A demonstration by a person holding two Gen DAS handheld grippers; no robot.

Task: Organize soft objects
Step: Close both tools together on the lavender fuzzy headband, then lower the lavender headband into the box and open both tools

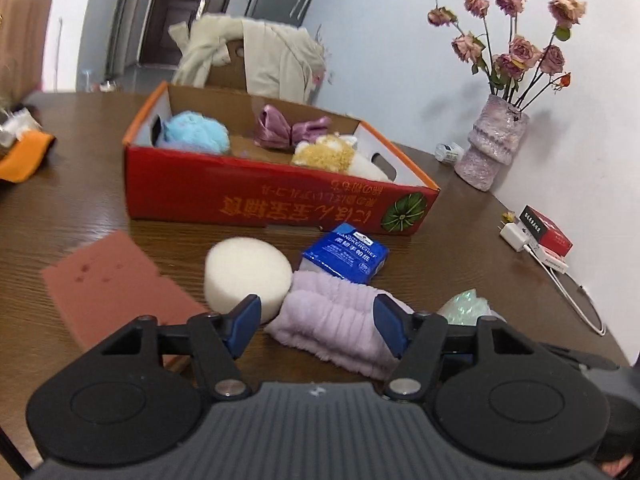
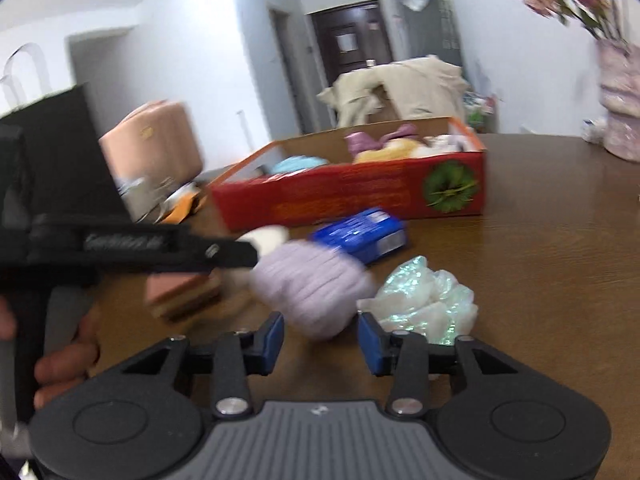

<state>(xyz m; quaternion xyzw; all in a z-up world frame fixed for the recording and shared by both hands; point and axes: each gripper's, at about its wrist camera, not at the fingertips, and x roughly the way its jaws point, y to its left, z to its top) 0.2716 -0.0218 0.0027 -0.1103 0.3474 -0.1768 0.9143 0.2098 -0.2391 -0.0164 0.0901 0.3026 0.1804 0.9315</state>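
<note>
Left gripper (image 1: 318, 326) sits low centre, fingers apart around the lilac cloth (image 1: 332, 320), the right pad touching it. Right gripper (image 2: 320, 342) gapes empty, low centre, with the cloth just above and the red box (image 2: 352, 188) beyond.

Dark wood-grain tabletop (image 1: 460, 240) with a soft sheen; at centre, a printed red cardboard box (image 1: 256, 196), raw brown inside. Lower centre, a ribbed, fuzzy lilac cloth (image 1: 332, 320) beside a porous cream foam round (image 1: 246, 276) and a glossy blue plastic-wrapped tissue pack (image 1: 346, 256). Lower right, crinkly iridescent film (image 2: 428, 300).
</note>
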